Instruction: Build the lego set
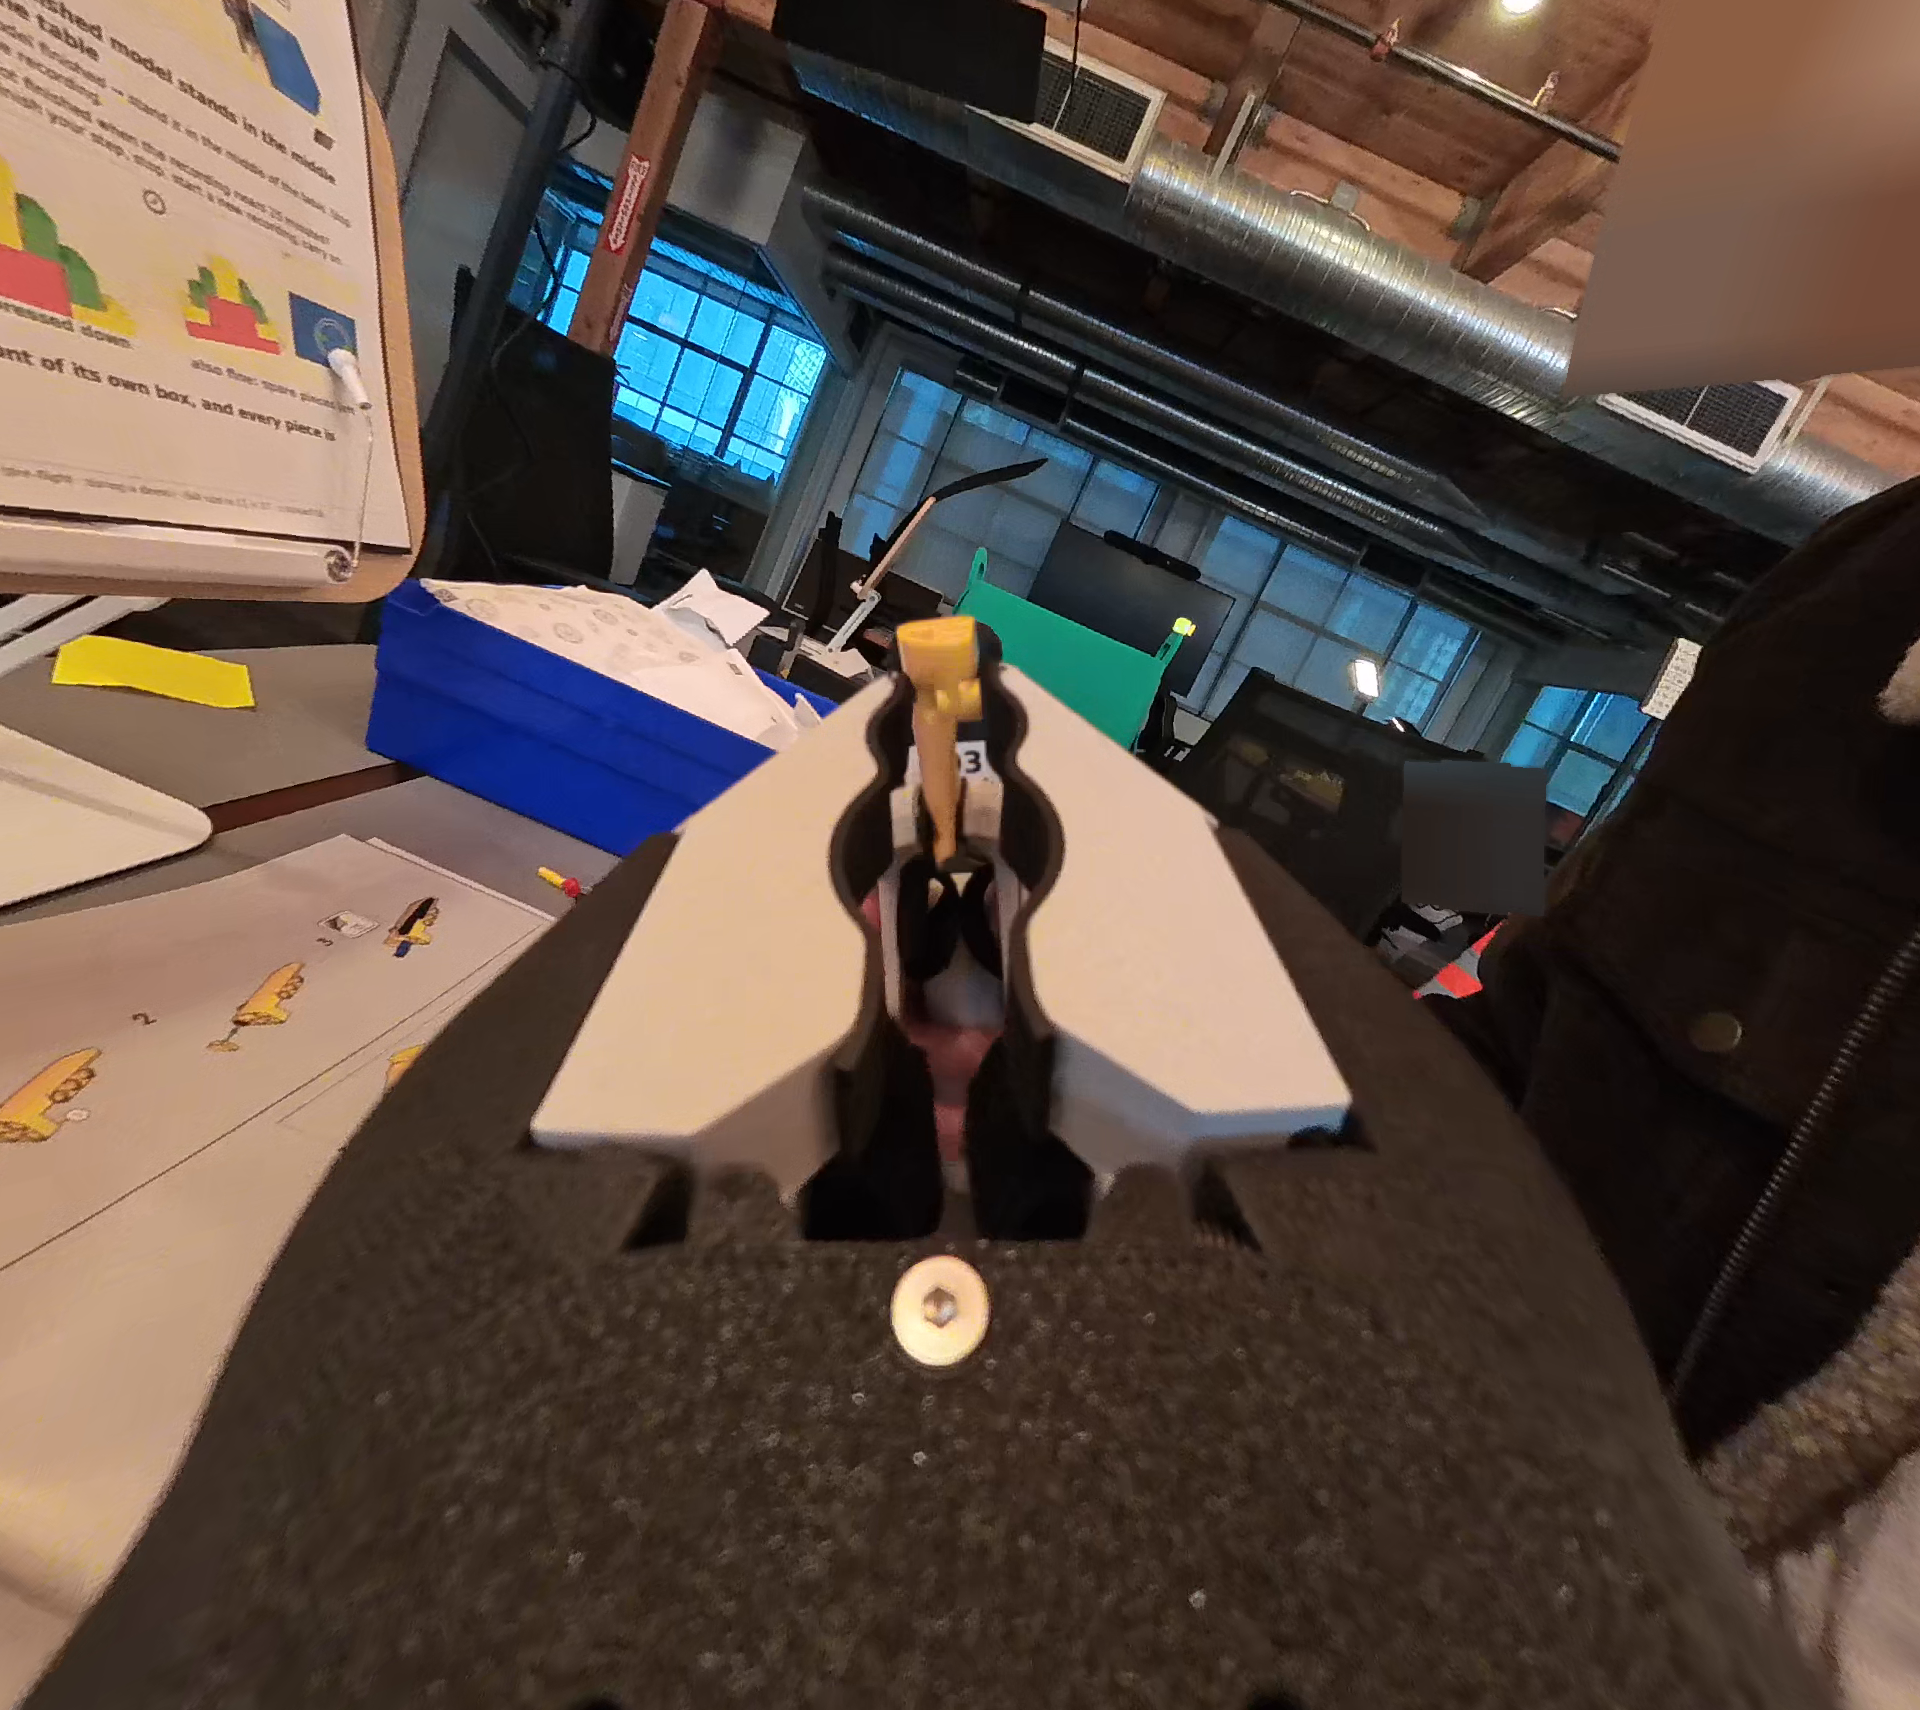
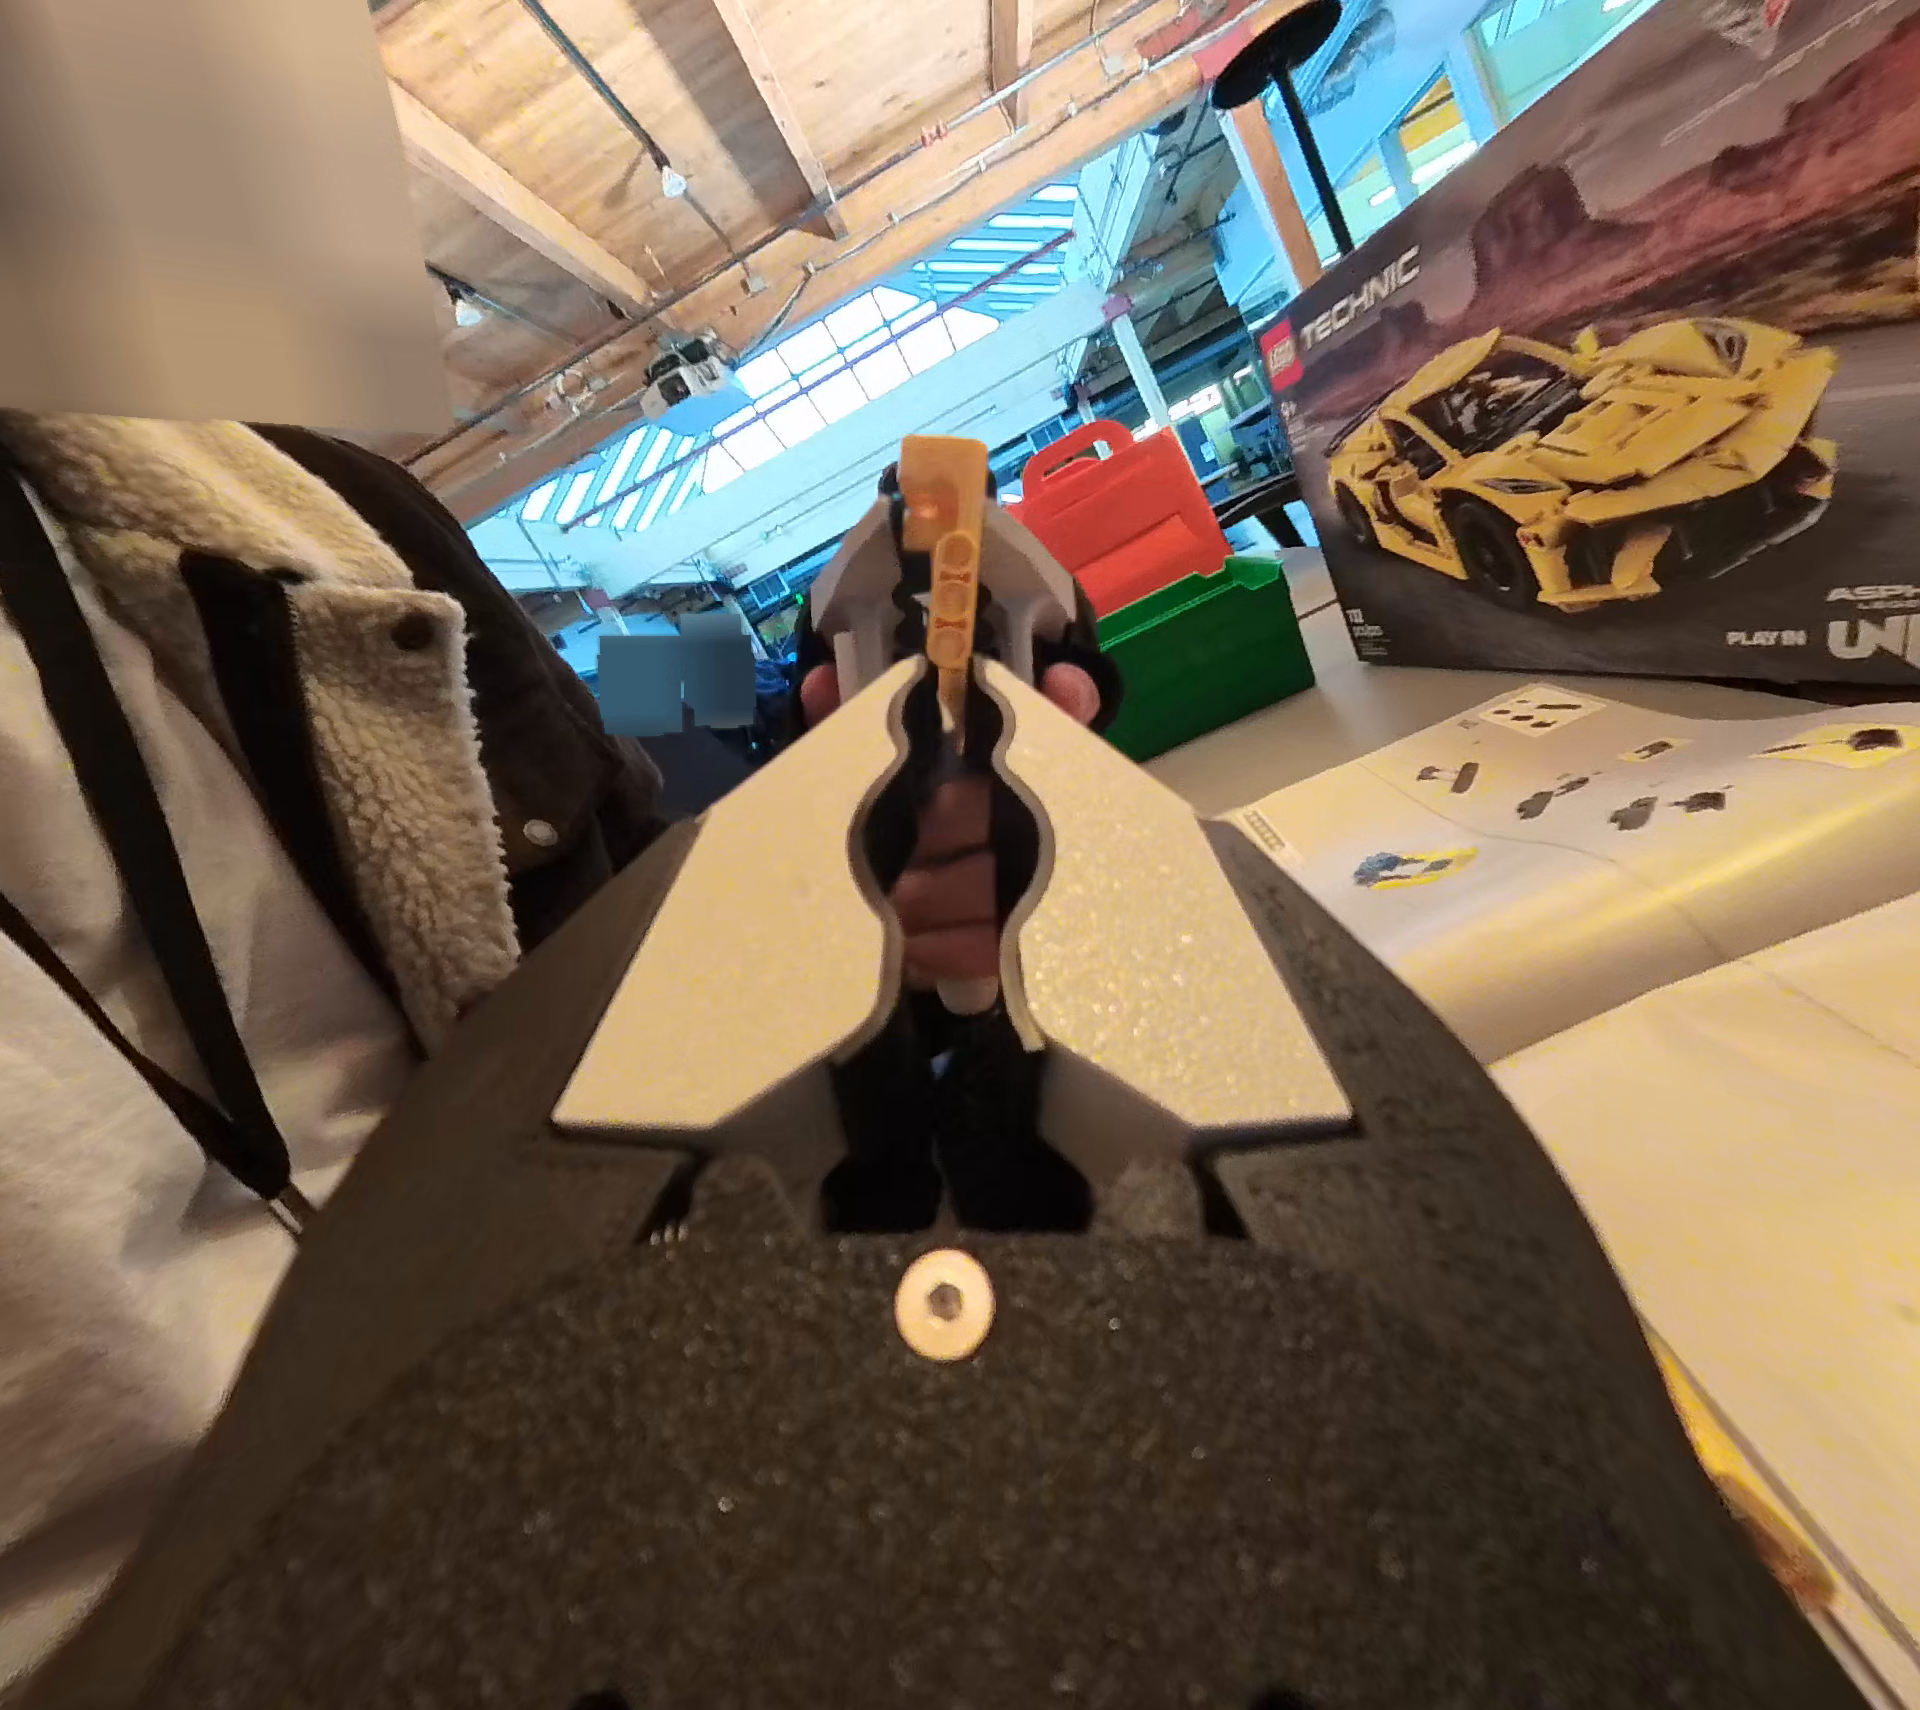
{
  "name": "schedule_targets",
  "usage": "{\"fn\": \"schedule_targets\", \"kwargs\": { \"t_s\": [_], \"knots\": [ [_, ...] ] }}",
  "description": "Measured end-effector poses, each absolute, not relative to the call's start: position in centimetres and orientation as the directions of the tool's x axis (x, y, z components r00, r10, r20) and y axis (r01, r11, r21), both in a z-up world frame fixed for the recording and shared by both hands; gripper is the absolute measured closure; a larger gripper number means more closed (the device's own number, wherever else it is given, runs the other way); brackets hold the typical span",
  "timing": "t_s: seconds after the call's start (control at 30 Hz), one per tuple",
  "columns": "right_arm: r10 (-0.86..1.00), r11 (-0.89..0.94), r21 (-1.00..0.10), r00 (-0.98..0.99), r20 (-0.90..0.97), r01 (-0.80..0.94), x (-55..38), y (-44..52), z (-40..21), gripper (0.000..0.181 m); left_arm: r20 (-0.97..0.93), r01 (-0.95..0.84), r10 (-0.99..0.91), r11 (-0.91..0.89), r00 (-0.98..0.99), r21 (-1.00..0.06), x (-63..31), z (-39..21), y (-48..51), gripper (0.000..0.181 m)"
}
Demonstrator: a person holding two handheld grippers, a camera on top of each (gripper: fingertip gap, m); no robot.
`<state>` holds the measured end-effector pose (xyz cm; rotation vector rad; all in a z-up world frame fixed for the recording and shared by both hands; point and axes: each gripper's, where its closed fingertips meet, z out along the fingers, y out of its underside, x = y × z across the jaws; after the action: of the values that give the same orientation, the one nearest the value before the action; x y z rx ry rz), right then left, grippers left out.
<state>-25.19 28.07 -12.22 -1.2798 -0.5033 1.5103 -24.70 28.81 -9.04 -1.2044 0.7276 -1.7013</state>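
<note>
A: Both grippers, left gripper (image 1: 940, 704) and right gripper (image 2: 948, 704), pinch one yellow beam (image 2: 943, 559) at frame centre?
B: Yes, fingers closed on it, raised off the worktop (image 2: 1714, 1089), probably for joining parts.

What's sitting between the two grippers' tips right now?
A yellow lego piece spans the gap; the right gripper pinches one end and the left gripper the other, clearest in the right wrist view.
</note>
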Motion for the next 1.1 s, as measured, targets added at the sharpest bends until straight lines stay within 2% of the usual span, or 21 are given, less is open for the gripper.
{"fn": "schedule_targets", "kwargs": {
  "t_s": [0.4,0.67,0.73,0.83,0.93,1.1],
  "knots": [
    [0.896,-0.366,-0.864,0.119,-0.428,-0.347,-27.4,27.2,-13.1,0.178,0.396,0.331,-0.903,-0.430,-0.168,-0.840,-24.6,-9.1,28.0,0.169],
    [0.902,-0.353,-0.877,0.129,-0.411,-0.327,-27.8,27.0,-13.2,0.177,0.471,0.304,-0.840,-0.538,-0.268,-0.786,-25.1,-9.1,27.8,0.169],
    [0.909,-0.324,-0.890,0.155,-0.387,-0.319,-27.5,27.1,-13.1,0.169,0.492,0.290,-0.813,-0.574,-0.312,-0.766,-25.4,-9.0,27.9,0.169],
    [0.900,-0.328,-0.880,0.169,-0.401,-0.342,-25.7,27.7,-12.3,0.155,0.450,0.252,-0.847,-0.518,-0.282,-0.817,-25.6,-9.5,28.1,0.171],
    [0.889,-0.352,-0.865,0.161,-0.429,-0.358,-24.4,27.9,-11.9,0.156,0.380,0.187,-0.891,-0.429,-0.249,-0.884,-25.4,-10.2,27.6,0.171],
    [0.884,-0.417,-0.855,0.082,-0.460,-0.310,-25.7,26.9,-12.2,0.157,0.303,0.130,-0.929,-0.334,-0.212,-0.933,-24.8,-11.2,27.1,0.171]
  ]
}}
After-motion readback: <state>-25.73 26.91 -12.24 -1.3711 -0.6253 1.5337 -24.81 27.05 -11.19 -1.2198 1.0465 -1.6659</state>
